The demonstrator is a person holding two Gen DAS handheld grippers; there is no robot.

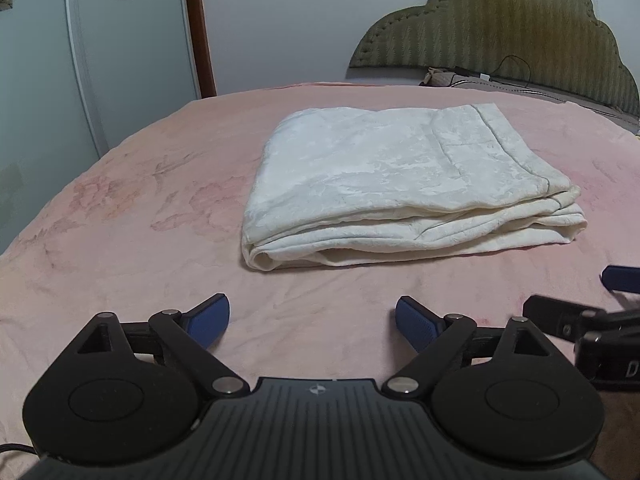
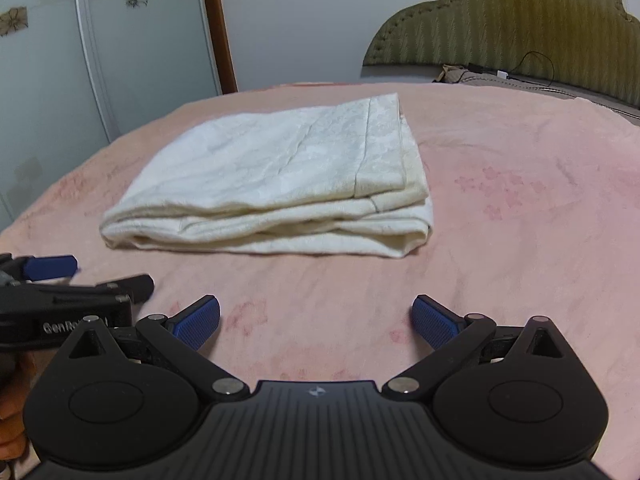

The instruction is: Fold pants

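The pants (image 1: 404,184), apparently fully folded, lie mid-bed (image 1: 120,240) with their long axis crosswise, ahead of the left hand-held gripper (image 1: 312,322) and right hand-held gripper (image 2: 316,322), both spread wide, empty, back near the bed's near edge, neither clearly nearer.

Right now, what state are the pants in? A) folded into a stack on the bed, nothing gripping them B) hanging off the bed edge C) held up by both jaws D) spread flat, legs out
A: the white pants lie as a layered folded stack on the pink bedspread, while the left gripper and right gripper sit short of them with jaws open and empty.
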